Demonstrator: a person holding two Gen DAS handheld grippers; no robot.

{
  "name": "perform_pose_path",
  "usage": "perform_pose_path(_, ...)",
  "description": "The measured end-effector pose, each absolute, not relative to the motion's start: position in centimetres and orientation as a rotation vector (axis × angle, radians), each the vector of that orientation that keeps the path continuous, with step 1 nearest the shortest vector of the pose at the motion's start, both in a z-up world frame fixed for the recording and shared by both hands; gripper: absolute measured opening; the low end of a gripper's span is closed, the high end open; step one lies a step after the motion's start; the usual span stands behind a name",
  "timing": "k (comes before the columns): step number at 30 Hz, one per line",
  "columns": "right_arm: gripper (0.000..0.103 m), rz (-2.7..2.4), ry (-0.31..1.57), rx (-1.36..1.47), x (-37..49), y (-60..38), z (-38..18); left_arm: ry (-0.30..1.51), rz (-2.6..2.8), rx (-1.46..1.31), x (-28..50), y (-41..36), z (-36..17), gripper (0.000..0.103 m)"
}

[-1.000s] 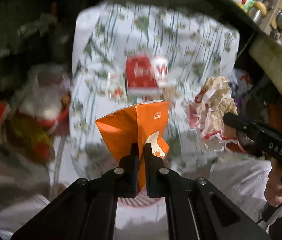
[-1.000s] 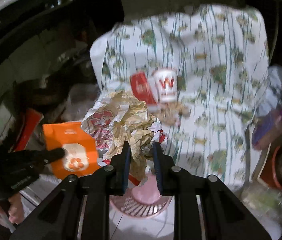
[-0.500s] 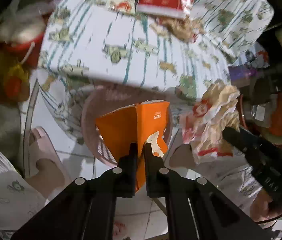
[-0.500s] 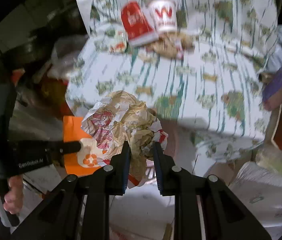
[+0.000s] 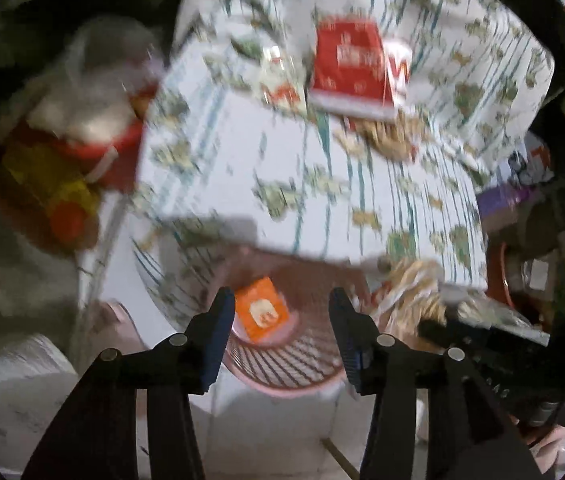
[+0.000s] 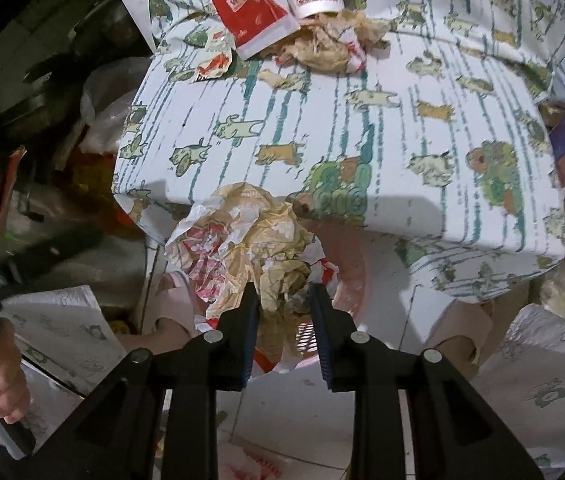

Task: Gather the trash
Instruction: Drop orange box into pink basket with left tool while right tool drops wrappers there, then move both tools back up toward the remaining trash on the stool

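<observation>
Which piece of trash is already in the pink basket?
The orange carton: it lies loose inside the pink basket, below the open left gripper. The crumpled wrapper is clamped in the right gripper.

Your grippers [image 5: 278, 312] [image 6: 284, 300] are matte black with blue finger pads [image 5: 218, 332], silver screws [image 6: 213, 336]; your hand [image 6: 0, 384] is bare-skinned.

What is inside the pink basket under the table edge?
An orange carton lies in the pink basket. The left gripper and crumpled wrapper hide the rest of the inside.
</observation>
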State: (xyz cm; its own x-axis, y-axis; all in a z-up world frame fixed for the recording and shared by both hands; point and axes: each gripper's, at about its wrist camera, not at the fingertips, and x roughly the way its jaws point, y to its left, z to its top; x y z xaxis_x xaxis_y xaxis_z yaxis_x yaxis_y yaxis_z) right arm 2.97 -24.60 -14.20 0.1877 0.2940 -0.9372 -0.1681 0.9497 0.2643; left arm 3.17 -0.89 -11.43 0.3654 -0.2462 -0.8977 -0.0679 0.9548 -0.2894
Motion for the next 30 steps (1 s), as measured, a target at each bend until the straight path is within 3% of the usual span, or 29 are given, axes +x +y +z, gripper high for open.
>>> perform_pose_path(4,0.031,0.349,1.321,0.104,2.9,-23.7,-13.9,1.054,-0.036,-0.219,2.6,-0.2,-8.5,0.061)
perform_pose_path(6,0.039,0.361,1.299,0.096,2.9,-23.4,-13.4,1.001,0.005,-0.161,2.3,-0.1,-7.5,0.067)
perform_pose_path(12,0.048,0.337,1.183,0.049,2.7,-23.1,-11.6,0.955,0.009,-0.179,2.2,0.1,-6.6,0.068)
perform_pose_path(14,0.051,0.331,1.152,0.054,2.7,-23.3,-11.0,0.924,0.018,-0.188,1.9,0.1,-5.9,0.073)
perform_pose_path(16,0.054,0.313,1.125,0.054,2.6,-23.5,-10.4,0.873,0.076,-0.186,1.3,0.5,-5.0,0.09)
perform_pose_path(23,0.061,0.252,1.026,-0.011,2.0,-23.9,-8.9,0.768,0.098,-0.17,0.2,0.8,-3.0,0.09)
perform_pose_path(30,0.075,0.228,0.974,0.004,1.8,-24.3,-8.0,0.691,0.155,-0.096,-0.6,0.6,-1.9,0.091)
